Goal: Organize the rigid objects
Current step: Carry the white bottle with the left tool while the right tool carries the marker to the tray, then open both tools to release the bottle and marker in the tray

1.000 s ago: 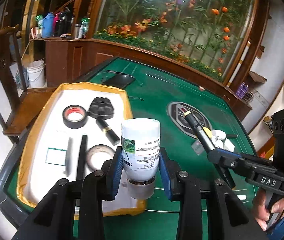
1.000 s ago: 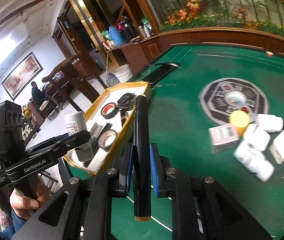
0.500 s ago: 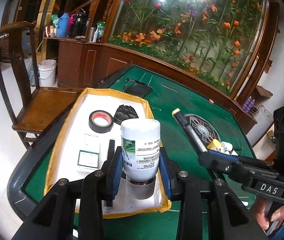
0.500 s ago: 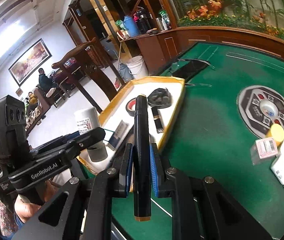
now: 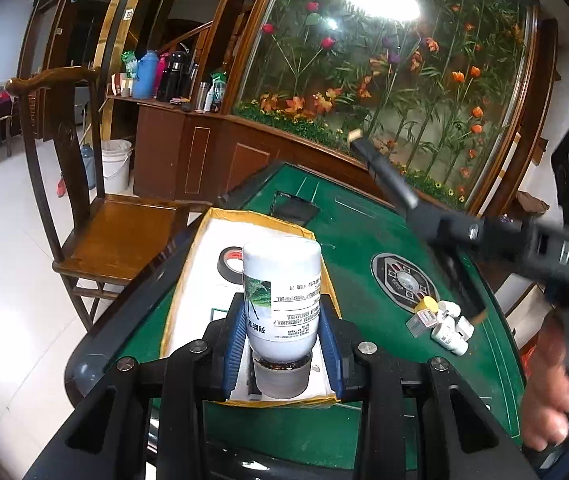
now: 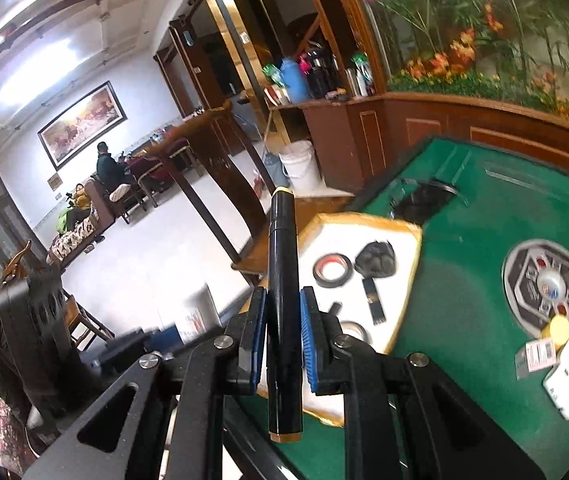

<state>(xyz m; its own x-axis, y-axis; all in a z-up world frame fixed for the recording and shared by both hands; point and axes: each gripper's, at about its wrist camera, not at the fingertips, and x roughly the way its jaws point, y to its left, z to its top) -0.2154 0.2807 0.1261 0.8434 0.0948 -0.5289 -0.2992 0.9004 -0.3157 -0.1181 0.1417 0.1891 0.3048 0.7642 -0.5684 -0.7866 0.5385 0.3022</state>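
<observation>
My left gripper point(image 5: 280, 336) is shut on a white bottle point(image 5: 282, 296) held cap-down above the near end of the yellow-rimmed white tray point(image 5: 200, 256). My right gripper point(image 6: 282, 336) is shut on a black marker with gold ends point(image 6: 282, 280), standing upright between the blue pads. In the left wrist view the right gripper point(image 5: 416, 210) hangs high at the right with the marker point(image 5: 380, 168) pointing up-left. The tray point(image 6: 408, 280) holds a black tape roll point(image 6: 332, 270), a black knob point(image 6: 376, 258), a lipstick point(image 6: 374, 300) and a pale tape ring point(image 6: 354, 330).
Small white bottles, a yellow cap and a card box point(image 5: 440, 320) cluster on the green felt table point(image 5: 356, 248) beside a round emblem point(image 5: 402, 280). A wooden chair point(image 5: 96, 216) stands left of the table. A person's hand point(image 5: 552, 384) grips the right handle. People sit far back point(image 6: 108, 168).
Both grippers have risen and drawn back from the table, each keeping its object. The tray looks smaller and lower now. The right gripper has climbed higher in the left wrist view.
</observation>
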